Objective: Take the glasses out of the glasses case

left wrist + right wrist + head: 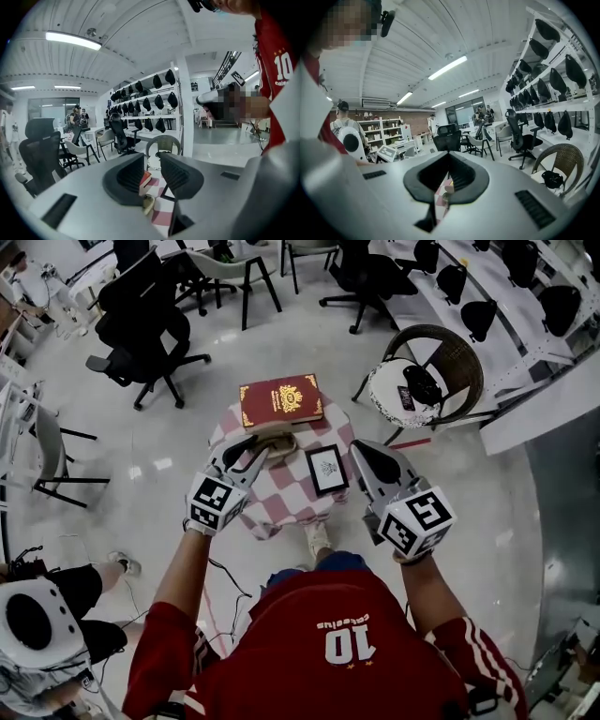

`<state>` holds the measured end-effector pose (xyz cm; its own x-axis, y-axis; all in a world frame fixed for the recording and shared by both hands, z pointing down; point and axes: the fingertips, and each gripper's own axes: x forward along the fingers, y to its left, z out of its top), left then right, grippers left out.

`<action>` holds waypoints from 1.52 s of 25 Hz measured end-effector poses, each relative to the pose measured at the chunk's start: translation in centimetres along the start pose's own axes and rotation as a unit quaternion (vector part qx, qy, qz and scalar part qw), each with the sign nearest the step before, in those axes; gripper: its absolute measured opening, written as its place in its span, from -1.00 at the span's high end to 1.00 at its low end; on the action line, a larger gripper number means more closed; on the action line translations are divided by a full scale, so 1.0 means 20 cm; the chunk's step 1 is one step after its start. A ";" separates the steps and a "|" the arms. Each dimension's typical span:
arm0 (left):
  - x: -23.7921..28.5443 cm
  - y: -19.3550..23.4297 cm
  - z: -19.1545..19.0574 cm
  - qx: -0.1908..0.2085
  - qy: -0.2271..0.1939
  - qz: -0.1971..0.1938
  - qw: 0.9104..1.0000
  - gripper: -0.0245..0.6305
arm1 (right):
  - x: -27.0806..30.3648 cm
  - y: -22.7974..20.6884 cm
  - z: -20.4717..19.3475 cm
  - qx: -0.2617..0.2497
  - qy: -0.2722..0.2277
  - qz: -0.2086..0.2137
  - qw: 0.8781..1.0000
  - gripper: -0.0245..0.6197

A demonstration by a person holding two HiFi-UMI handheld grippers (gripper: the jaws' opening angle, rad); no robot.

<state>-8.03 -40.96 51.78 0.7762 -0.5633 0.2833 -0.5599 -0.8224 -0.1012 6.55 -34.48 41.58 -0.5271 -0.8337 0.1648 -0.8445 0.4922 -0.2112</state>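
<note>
A tan glasses case (277, 440) lies on a small table with a red-and-white checked cloth (286, 495). It looks closed, and no glasses show. My left gripper (255, 450) is open, its tips right at the case's left end. In the left gripper view the case (147, 204) shows low between the spread jaws of my left gripper (151, 161), with no pad touching it. My right gripper (367, 457) hovers over the table's right side with its jaw tips together and nothing held. The right gripper view shows my right gripper (449, 157) the same way.
A red book with gold ornament (281, 399) lies at the table's far edge, and a black picture frame (326, 470) is right of the case. A wicker chair (441, 362) stands to the far right, black office chairs (141, 324) to the far left. A person (56, 615) sits at lower left.
</note>
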 end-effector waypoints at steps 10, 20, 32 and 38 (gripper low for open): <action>0.29 0.08 -0.32 -0.002 0.062 -0.028 0.998 0.60 | 0.15 -0.22 -0.07 0.019 0.024 -0.008 0.999 0.88; 0.48 0.16 -0.66 0.020 0.132 -0.043 0.990 0.59 | 0.29 -0.37 -0.24 0.035 0.055 -0.010 0.998 0.88; 0.63 0.25 -1.04 0.031 0.213 -0.047 0.975 0.57 | 0.36 -0.49 -0.37 0.048 0.076 -0.015 0.996 0.88; 0.69 0.28 -1.22 0.037 0.254 -0.055 0.965 0.57 | 0.39 -0.49 -0.42 0.045 0.088 -0.005 0.995 0.88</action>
<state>-7.55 -51.37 78.48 0.5759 -0.3761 0.7258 -0.4461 -0.8886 -0.1065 9.85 -43.67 53.00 -0.5334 -0.7778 0.3326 -0.8423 0.4524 -0.2930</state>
